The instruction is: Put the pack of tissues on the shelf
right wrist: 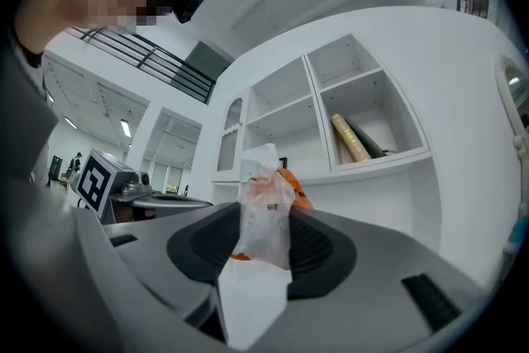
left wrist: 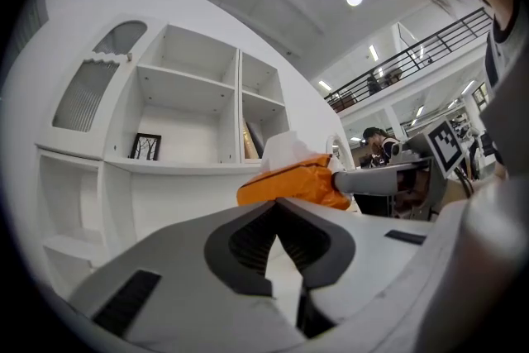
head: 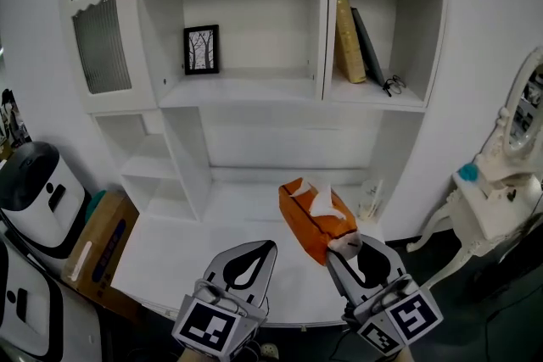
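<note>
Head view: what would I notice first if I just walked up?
The bright orange plastic pack of tissues, gripped at its near end by the right gripper, stands out over the white desk. Behind it, a small black picture frame sits in the left compartment of the white shelf unit.

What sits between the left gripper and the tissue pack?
Nothing: in the head view only bare white desktop lies between the left gripper and the tissue pack, which the right gripper clamps.
</note>
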